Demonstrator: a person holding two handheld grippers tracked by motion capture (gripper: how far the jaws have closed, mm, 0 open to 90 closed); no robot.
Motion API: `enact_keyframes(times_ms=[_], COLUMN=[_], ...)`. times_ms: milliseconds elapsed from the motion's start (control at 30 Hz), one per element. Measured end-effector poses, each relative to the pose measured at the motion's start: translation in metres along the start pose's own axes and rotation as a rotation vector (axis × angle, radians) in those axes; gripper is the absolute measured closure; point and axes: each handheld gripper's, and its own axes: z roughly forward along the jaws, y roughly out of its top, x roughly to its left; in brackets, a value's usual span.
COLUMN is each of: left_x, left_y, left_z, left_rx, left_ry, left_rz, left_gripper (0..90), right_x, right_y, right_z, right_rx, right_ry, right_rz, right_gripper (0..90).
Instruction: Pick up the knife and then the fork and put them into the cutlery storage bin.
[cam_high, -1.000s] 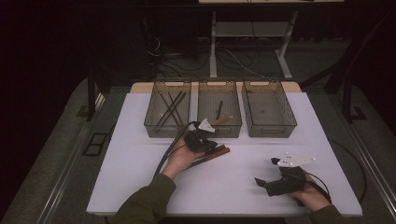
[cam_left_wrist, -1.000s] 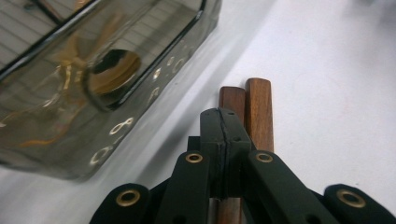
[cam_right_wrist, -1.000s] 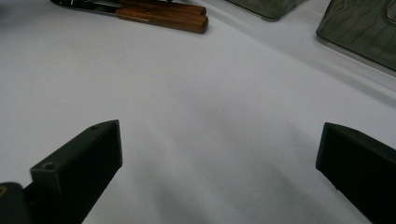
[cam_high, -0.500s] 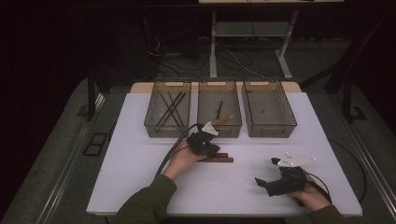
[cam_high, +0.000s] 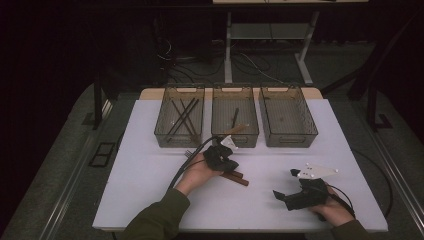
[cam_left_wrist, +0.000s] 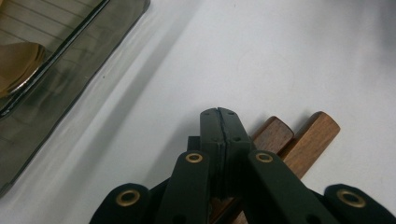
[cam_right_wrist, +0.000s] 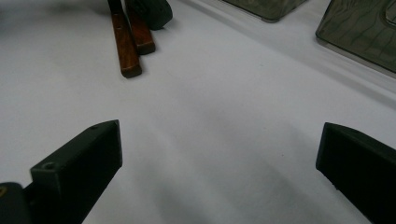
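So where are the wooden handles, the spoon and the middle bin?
Wooden handles (cam_left_wrist: 312, 137), left gripper view, end of the right handle.
Spoon (cam_left_wrist: 18, 65), left gripper view, its bowl.
Middle bin (cam_high: 235, 141), high view, near wall.

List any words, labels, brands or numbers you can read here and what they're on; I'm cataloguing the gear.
None: no readable text stands on the three smoky clear plastic bins, the two brown wooden handles, the white table, or the black left gripper and black right gripper.
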Motion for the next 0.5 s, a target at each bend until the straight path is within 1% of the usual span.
enact_keyframes(times_ms=[67,133,167,200,233,333,367,433,467,500], left_x=[0.0,0.001,0.002,0.003,0.005,0.012,0.014,0.016,0.016,0.016], left_y=[0.0,0.0,-0.001,-0.001,-0.002,-0.006,-0.008,-0.011,-0.012,-0.013], left_z=[0.0,-0.001,-0.002,-0.004,-0.005,-0.015,-0.019,-0.024,-0.026,-0.027], left_rx=[0.001,0.012,0.012,0.011,0.014,0.003,-0.01,-0.013,-0.005,-0.002], left_ry=[0.0,0.005,0.015,0.036,0.044,0.063,0.065,0.07,0.075,0.088], left_rz=[0.002,0.016,0.012,0.011,0.007,-0.017,-0.032,-0.039,-0.035,-0.035], left_gripper=[89.9,89.9,89.9,89.5,88.8,89.5,89.7,89.8,89.8,89.8], right_x=[0.0,0.0,-0.001,-0.001,0.0,0.0,0.0,-0.001,-0.001,-0.001], right_y=[0.0,0.0,0.0,0.0,0.0,0.0,0.0,0.0,0.0,0.0], right_z=[0.0,0.0,0.0,0.0,0.0,-0.001,-0.001,0.0,0.0,0.0], right_rx=[0.0,-0.001,-0.001,-0.001,0.0,-0.001,0.0,-0.001,-0.001,0.0], right_ry=[0.0,0.0,0.0,0.0,0.0,0.001,0.0,0.0,0.0,0.0], right_rz=[-0.001,-0.002,-0.002,-0.001,-0.001,-0.001,-0.002,-0.002,-0.002,-0.002], right_gripper=[0.1,0.1,0.1,0.1,0.1,0.1,0.1,0.1,0.1,0.1])
